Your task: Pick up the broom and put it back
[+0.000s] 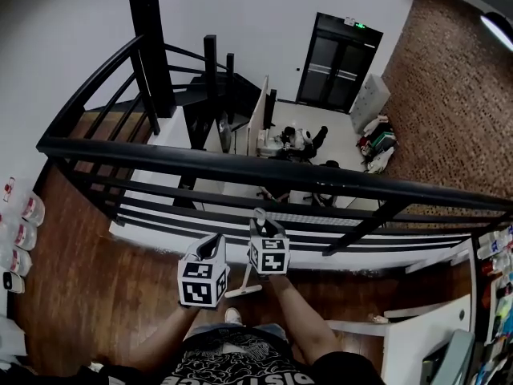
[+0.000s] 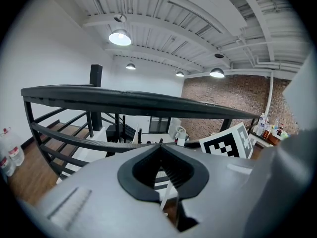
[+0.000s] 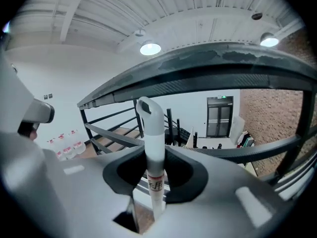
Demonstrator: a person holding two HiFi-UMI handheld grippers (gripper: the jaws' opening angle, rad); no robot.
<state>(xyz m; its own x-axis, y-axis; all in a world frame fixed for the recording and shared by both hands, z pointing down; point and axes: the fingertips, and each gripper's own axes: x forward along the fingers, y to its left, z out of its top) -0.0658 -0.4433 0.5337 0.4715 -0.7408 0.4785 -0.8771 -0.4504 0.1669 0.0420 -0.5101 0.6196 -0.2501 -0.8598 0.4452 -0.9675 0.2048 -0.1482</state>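
Note:
The broom has a white handle (image 3: 153, 138) with a hooked top end that stands upright between my right gripper's jaws. My right gripper (image 3: 154, 155) is shut on this handle, just above a small label. In the head view the right gripper (image 1: 261, 220) is close to the black railing, and the broom's pale head (image 1: 243, 290) rests on the wooden floor below it. My left gripper (image 1: 214, 243) is beside it on the left, apart from the broom. Its jaw tips (image 2: 161, 145) meet with nothing between them. The right gripper's marker cube (image 2: 231, 143) shows to its right.
A black metal railing (image 1: 264, 171) runs across right in front of both grippers, with a drop to a lower floor beyond it. A dark staircase (image 1: 200, 87) descends at the back left. Water bottles (image 1: 22, 223) line the left wall. A white table (image 1: 425, 331) stands at the right.

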